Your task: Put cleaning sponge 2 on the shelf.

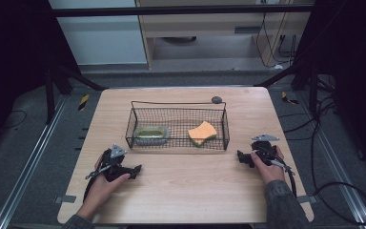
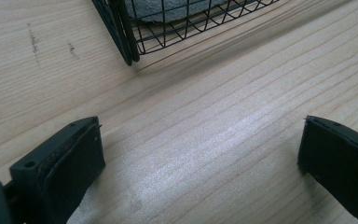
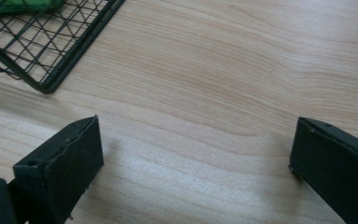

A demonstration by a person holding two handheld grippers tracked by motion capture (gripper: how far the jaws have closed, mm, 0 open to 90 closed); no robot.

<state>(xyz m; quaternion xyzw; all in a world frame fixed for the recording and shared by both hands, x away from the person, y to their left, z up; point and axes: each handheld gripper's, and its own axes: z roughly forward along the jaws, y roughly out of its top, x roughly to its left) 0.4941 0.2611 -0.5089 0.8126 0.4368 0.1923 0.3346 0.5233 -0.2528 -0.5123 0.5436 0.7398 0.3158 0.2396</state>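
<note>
A black wire basket stands in the middle of the wooden table. Inside it lie a grey-green sponge on the left and an orange sponge with a green underside on the right. My left gripper rests low on the table in front of the basket's left corner, jaws open and empty. My right gripper sits by the basket's right end, also open with bare wood between its jaws.
A small dark round object lies on the table behind the basket. Black frame posts and cables stand around the table, and a cable trails off to the right on the floor.
</note>
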